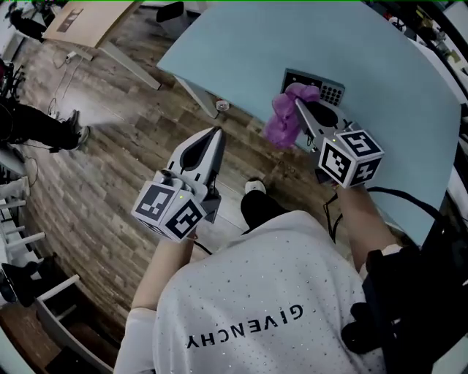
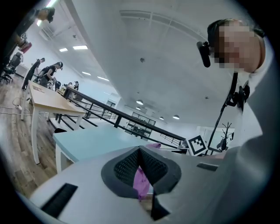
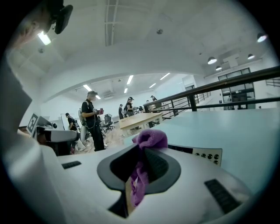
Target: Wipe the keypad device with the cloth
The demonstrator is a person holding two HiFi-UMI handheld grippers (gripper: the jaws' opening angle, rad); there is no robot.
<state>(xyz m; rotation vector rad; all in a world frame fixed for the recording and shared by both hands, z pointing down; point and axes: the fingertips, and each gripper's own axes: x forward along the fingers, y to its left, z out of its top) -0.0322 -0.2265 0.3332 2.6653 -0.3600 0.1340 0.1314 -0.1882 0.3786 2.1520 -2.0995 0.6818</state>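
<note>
The keypad device (image 1: 327,89) lies flat near the front edge of the light blue table (image 1: 398,109); its button row shows in the right gripper view (image 3: 202,154). My right gripper (image 1: 299,104) is shut on the purple cloth (image 1: 285,120), which bunches past the jaw tips (image 3: 150,139) and hangs over the device's near left end. My right gripper (image 3: 141,162) points at the device. My left gripper (image 1: 216,133) is shut with nothing in it, held over the floor to the left of the table. Through its jaws (image 2: 140,154) a strip of the cloth (image 2: 141,183) shows beyond.
A wooden table (image 1: 82,22) stands at the far left on the plank floor (image 1: 110,168). A person's dark legs (image 1: 40,126) are at the left edge. The blue table's white leg (image 1: 194,95) is below its corner. Several people stand in the background (image 3: 92,120).
</note>
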